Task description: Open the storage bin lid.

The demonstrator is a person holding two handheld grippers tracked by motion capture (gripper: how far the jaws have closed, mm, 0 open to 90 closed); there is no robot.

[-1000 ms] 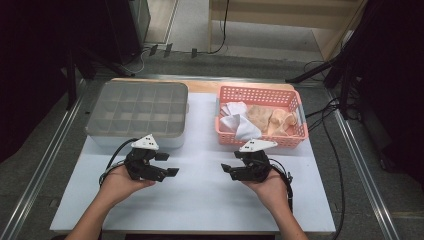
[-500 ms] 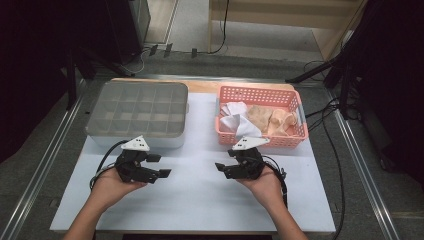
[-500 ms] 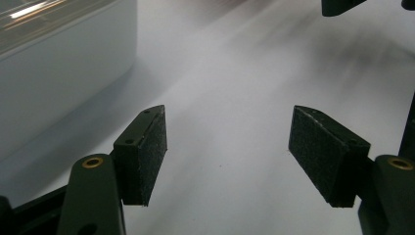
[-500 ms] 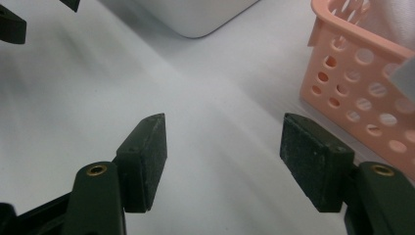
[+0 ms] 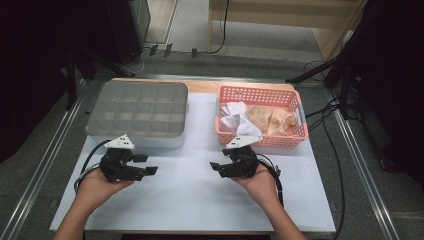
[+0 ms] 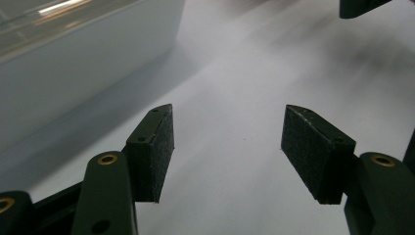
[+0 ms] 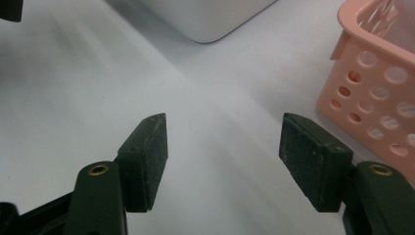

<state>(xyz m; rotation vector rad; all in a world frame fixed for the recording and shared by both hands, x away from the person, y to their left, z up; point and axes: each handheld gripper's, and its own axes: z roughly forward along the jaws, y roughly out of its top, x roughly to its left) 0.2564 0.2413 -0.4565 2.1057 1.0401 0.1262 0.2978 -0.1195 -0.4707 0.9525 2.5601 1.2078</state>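
Both grippers empty, jaws spread wide, low over the bare white table (image 5: 190, 200). My left gripper (image 5: 145, 167) points inward toward the right one; grey compartment box (image 5: 137, 112) sits just ahead of it and to its side, wall close in the left gripper view. My right gripper (image 5: 216, 167) faces the left; pink basket (image 5: 260, 140) just beyond it, its perforated corner near the outer jaw in the right gripper view. White cloths (image 5: 235, 117) and pale beige pieces (image 5: 270, 117) lie inside the basket. I judge this the start: nothing picked. Next move likely calls for turning the right gripper up over the basket rim and closing on one piece.
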